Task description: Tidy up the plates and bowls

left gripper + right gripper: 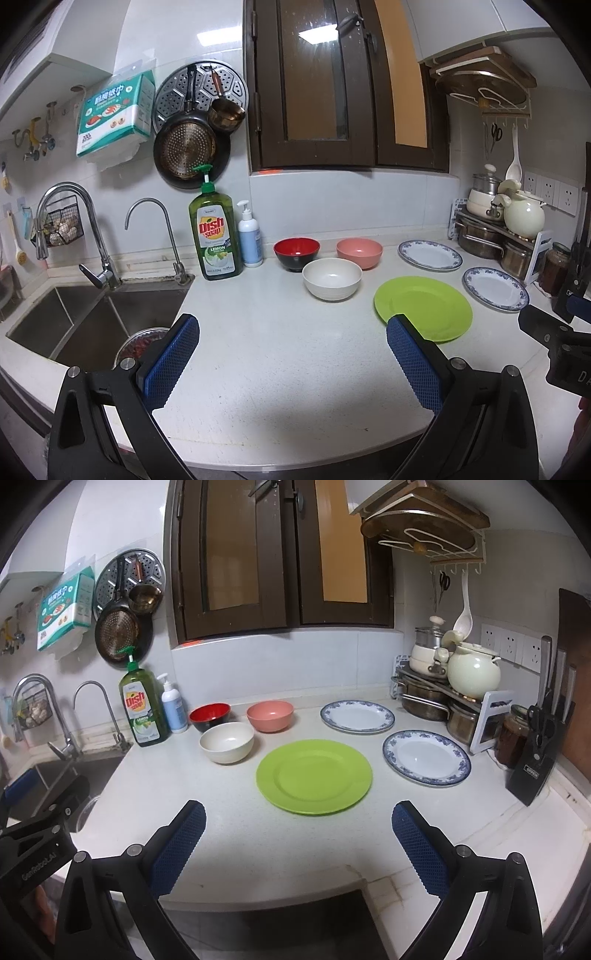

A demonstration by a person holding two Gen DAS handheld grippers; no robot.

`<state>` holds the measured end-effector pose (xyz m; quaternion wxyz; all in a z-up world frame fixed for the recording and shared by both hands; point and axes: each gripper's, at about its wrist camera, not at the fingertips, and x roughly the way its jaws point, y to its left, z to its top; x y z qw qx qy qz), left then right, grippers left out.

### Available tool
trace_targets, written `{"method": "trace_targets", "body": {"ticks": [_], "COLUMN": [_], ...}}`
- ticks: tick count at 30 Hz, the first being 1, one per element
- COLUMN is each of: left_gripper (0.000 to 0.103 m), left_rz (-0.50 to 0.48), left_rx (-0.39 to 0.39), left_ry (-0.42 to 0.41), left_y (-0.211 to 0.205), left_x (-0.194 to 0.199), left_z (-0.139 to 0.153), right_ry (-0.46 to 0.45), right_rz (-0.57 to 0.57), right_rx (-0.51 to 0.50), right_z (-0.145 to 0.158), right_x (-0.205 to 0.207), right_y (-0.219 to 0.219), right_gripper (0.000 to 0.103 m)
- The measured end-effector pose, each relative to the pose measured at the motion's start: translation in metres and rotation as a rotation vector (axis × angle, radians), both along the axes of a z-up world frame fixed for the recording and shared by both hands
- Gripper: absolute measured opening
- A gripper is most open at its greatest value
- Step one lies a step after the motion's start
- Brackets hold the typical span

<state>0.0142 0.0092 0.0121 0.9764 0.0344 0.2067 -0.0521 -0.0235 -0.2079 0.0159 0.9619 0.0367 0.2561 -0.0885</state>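
Note:
On the white counter [240,830] lie a green plate [314,776], a far blue-rimmed white plate [357,716] and a near blue-rimmed white plate [426,757]. A red-and-black bowl [209,716], a pink bowl [270,715] and a cream bowl [226,742] stand left of them. The left wrist view shows the green plate [423,308], the cream bowl [331,278], the red bowl [296,253] and the pink bowl [359,253]. My left gripper [291,326] is open and empty above the counter's front. My right gripper [298,810] is open and empty just short of the green plate.
A sink [92,317] with two taps is at the left, with a dish soap bottle [216,236] and a pump bottle [250,240] beside it. Pots on a rack [454,686], a jar [515,734] and a knife block [535,753] stand at the right.

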Motion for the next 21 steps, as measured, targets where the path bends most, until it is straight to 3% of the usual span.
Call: {"method": "trace_targets", "body": {"ticks": [10,21], "left_gripper": [0.103,0.103], "left_rz": [-0.105,-0.118], "left_rx": [0.004,0.024], "left_ry": [0.087,0.089], "left_y": [-0.006,-0.060], "left_x": [0.037,0.108], "left_z": [-0.012,-0.026], "right_ry": [0.027,0.067], "right_rz": [-0.046,-0.121], "right_rx": [0.053,0.037], "right_z": [-0.014,-0.029], "right_x": [0.016,0.070], "right_y": [0.005,-0.037], "right_gripper": [0.102,0.102]}}
